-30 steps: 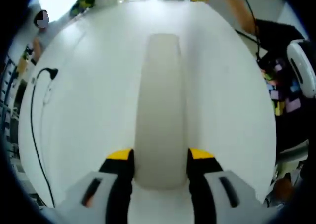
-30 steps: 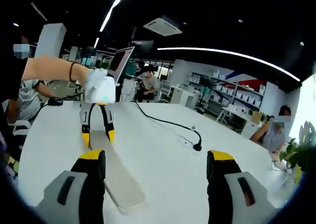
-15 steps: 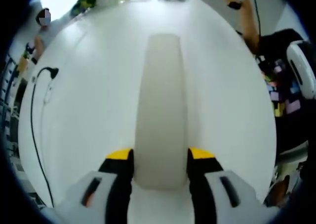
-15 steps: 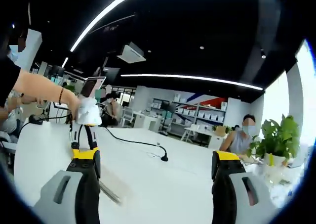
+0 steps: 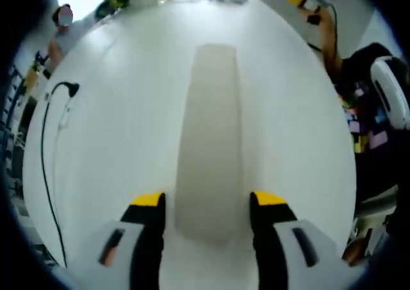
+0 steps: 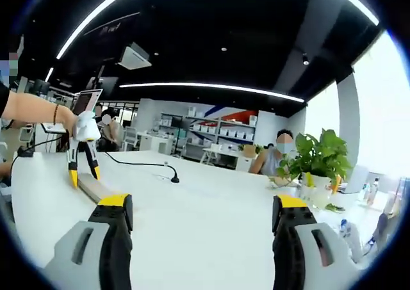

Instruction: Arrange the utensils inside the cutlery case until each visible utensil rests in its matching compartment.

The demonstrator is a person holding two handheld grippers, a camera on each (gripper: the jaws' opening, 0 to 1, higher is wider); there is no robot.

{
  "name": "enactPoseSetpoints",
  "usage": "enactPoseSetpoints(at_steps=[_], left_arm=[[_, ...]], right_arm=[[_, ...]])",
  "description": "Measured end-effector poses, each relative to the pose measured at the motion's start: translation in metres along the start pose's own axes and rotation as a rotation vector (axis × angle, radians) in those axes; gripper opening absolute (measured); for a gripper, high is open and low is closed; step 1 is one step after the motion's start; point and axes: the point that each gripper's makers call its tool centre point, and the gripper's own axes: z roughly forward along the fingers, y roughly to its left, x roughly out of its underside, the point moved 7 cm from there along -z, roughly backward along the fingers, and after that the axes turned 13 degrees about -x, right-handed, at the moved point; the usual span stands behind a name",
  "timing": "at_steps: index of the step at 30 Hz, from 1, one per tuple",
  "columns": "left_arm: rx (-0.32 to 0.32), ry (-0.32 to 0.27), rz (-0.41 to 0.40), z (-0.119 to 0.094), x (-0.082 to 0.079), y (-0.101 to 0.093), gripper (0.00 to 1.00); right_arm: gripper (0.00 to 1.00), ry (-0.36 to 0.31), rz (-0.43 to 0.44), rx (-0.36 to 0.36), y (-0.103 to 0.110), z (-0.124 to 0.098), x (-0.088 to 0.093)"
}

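Cutlery case (image 5: pixel 210 136) lies between released left jaws; right jaws gape; black cable (image 5: pixel 45 143) lies nearby.

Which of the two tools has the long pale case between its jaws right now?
The left tool: the long pale case lies on the white table with its near end between the spread jaws. The right tool has open jaws with nothing between them.

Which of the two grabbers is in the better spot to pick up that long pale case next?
Left, probably. The left gripper has its open jaws on either side of the near end of the case. The right gripper points over bare table.
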Motion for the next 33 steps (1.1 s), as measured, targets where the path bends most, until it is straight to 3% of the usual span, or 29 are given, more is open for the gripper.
enactPoseSetpoints(at_steps=[8, 11, 13, 17, 19, 22, 27, 33], left_arm=[[-0.209, -0.102, -0.076, -0.048, -0.003, 0.0, 0.65], [-0.284, -0.203, -0.092, -0.065, -0.007, -0.007, 0.67], [-0.327, -0.301, -0.139, -0.079, -0.011, -0.01, 0.68], [-0.481, -0.493, -0.234, -0.109, -0.013, -0.016, 0.72], [-0.514, -0.575, -0.286, -0.118, -0.012, -0.021, 0.76], [-0.618, -0.656, -0.337, -0.132, -0.004, -0.029, 0.84], [-0.727, -0.678, -0.433, -0.138, 0.02, -0.047, 0.96], [-0.842, -0.764, -0.524, -0.148, 0.044, -0.06, 1.0]], right_arm=[[0.93, 0.013, 0.007, 0.027, -0.001, -0.003, -0.001], [0.92, 0.017, 0.014, 0.021, 0.001, -0.002, 0.0], [0.92, 0.023, 0.011, 0.018, 0.002, -0.001, 0.001], [0.91, 0.03, 0.01, 0.018, 0.004, -0.003, 0.001], [0.91, 0.031, 0.009, 0.022, 0.004, -0.004, 0.001], [0.91, 0.032, 0.006, 0.028, 0.004, -0.006, 0.0], [0.91, 0.027, 0.002, 0.039, 0.003, -0.009, -0.002], [0.9, 0.037, -0.002, 0.047, 0.003, -0.012, -0.001]])
